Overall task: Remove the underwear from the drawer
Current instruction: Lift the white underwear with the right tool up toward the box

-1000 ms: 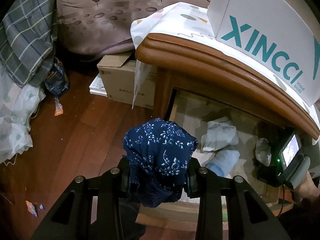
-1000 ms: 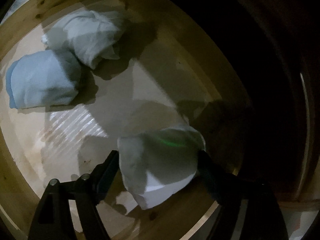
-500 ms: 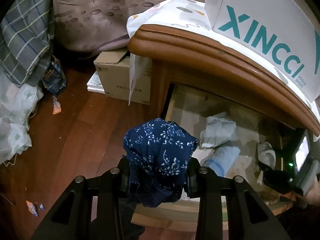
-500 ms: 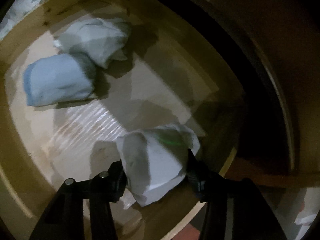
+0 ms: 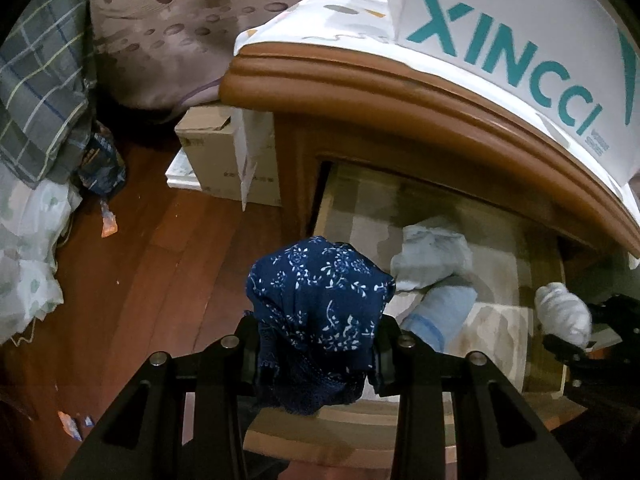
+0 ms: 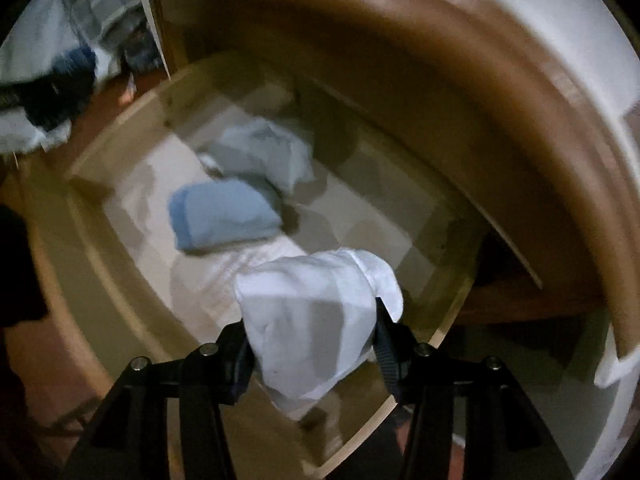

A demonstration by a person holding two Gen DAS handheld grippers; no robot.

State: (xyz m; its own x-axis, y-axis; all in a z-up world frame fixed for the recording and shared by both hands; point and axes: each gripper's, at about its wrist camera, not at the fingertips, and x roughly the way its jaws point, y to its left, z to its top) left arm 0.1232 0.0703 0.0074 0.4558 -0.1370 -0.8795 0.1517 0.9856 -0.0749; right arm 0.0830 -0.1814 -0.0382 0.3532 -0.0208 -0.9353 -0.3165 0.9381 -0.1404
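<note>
My left gripper [image 5: 318, 354] is shut on navy floral underwear [image 5: 320, 304], held over the front edge of the open wooden drawer [image 5: 352, 428]. My right gripper [image 6: 310, 350] is shut on a white folded underwear [image 6: 312, 316], lifted above the drawer [image 6: 100, 152]; the same white bundle [image 5: 564, 312] shows at the right in the left wrist view. Two pieces lie on the drawer floor: a pale grey-blue crumpled one [image 6: 264, 152] [image 5: 432, 256] and a light blue folded one [image 6: 222, 216] [image 5: 440, 312].
The nightstand's brown top edge [image 5: 400, 92] overhangs the drawer, with a white XINCCI box [image 5: 512, 48] on it. A cardboard box [image 5: 224, 156] stands on the wooden floor [image 5: 132, 280] to the left. Bedding and a plaid cloth [image 5: 36, 92] lie at far left.
The right gripper closed on the white underwear and lifted it up out of the drawer; the drawer floor now looks farther away. The left gripper kept still with the navy piece.
</note>
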